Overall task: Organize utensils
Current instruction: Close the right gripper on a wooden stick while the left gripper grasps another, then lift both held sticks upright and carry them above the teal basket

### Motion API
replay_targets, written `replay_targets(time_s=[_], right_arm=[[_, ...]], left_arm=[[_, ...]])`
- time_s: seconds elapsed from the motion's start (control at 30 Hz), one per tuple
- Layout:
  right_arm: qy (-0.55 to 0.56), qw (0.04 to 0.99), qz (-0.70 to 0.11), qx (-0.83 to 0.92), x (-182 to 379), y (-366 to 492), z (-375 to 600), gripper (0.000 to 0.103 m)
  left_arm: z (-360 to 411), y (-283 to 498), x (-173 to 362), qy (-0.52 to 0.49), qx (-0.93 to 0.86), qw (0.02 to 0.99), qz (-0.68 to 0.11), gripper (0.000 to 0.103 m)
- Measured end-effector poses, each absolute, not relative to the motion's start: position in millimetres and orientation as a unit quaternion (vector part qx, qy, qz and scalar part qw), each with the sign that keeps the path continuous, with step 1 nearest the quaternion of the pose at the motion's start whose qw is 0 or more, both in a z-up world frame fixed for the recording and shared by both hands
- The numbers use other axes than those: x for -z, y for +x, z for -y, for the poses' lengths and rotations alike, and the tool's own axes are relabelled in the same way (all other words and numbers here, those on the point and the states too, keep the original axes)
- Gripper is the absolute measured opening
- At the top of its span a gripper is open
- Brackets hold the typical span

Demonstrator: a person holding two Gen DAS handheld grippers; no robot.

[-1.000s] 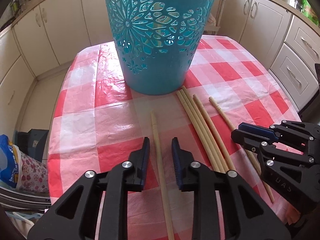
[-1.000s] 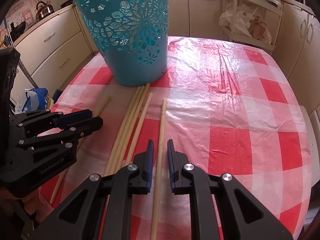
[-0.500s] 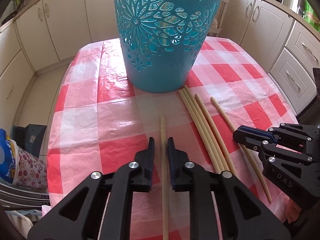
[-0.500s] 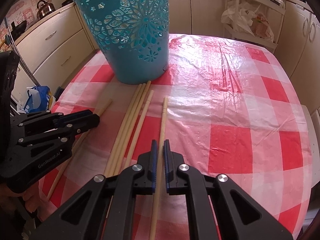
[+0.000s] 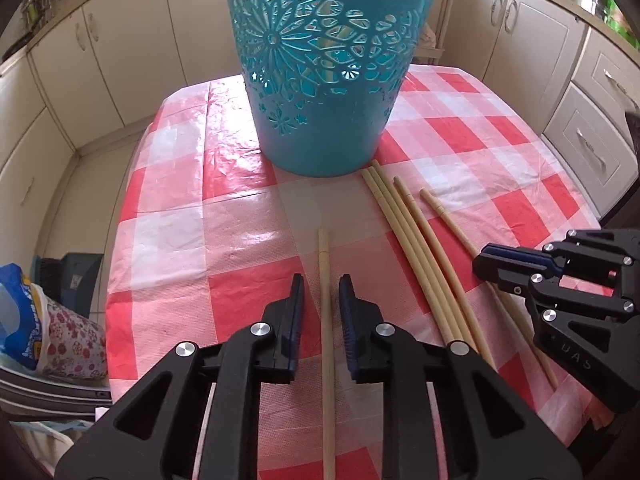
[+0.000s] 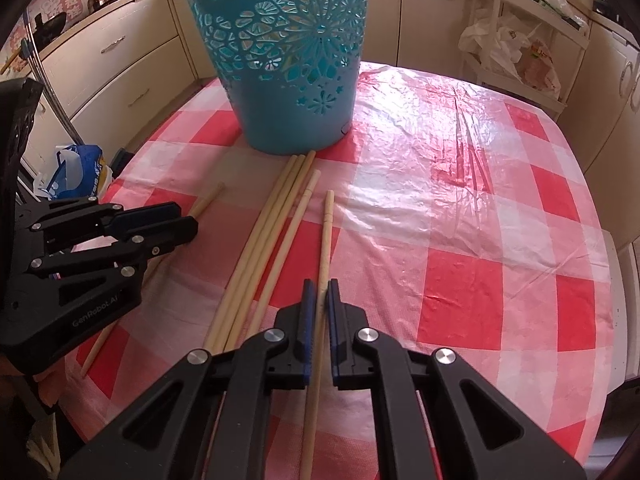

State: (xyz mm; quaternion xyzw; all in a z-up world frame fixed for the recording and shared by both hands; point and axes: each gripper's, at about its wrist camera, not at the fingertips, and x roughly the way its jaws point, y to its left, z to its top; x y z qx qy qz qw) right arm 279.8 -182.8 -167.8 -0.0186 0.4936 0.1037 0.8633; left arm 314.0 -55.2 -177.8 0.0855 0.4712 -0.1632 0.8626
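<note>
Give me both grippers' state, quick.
Left gripper: fingers opening, a chopstick between them, not gripped.
Right gripper: shut on another chopstick.

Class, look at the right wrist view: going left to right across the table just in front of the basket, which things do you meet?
Left tongs → lone chopstick beside them → bundle of four chopsticks → chopstick clamped in the right tongs → bare checked tablecloth.
</note>
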Motion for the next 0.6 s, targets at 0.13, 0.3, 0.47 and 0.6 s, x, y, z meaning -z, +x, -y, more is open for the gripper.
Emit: replay_targets(time_s=[0.13, 0.3, 0.47, 0.6], right_arm=[[-0.004, 0.865, -0.491, -0.099, 168, 278, 185, 0.006], [0.089, 0.868, -0.475, -0.11, 154, 265, 204, 0.006], [0.15, 0.885, -0.423, -0.121, 127, 244, 213, 0.006], [0.17, 0.904, -0.369, -0.132, 102, 232, 214, 0.006]], left_arm=[[62, 310, 178, 0.104, 0.17, 0.862, -0.465, 0.005], [50, 297, 156, 0.063, 0.182, 0.878, -0.439, 0.005], [25, 285, 117, -0.001, 0.201, 0.903, -0.38, 0.005], [14, 280, 85, -0.033, 0.213, 0.919, -0.329, 0.005]])
